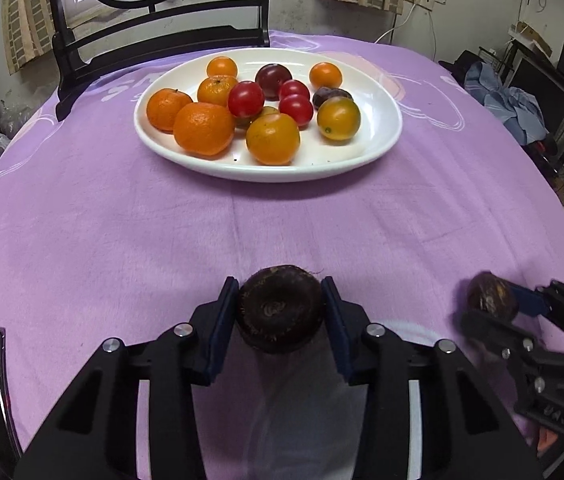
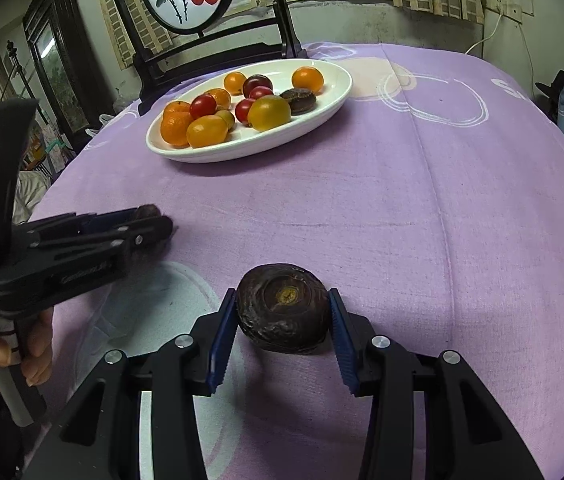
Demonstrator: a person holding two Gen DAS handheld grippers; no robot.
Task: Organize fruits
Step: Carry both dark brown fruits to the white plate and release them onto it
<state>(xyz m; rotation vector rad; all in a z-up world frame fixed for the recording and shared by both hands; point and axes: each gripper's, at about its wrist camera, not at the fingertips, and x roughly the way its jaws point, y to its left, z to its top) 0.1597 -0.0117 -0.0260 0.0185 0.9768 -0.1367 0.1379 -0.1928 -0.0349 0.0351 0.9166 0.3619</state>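
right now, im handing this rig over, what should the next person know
Left gripper: fingers shut on a dark brown water chestnut, low over the purple cloth.
Right gripper: fingers around a second water chestnut, a slight gap showing at each pad.
White plate: already holds tangerines, cherry tomatoes and another chestnut.
Left to do: carry both chestnuts to the plate.

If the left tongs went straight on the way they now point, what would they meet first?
Bare purple tablecloth lies ahead, then the near rim of the white plate of fruit. The left tongs already hold a dark brown fruit. Height above the cloth is unclear, so they might pass over the rim.
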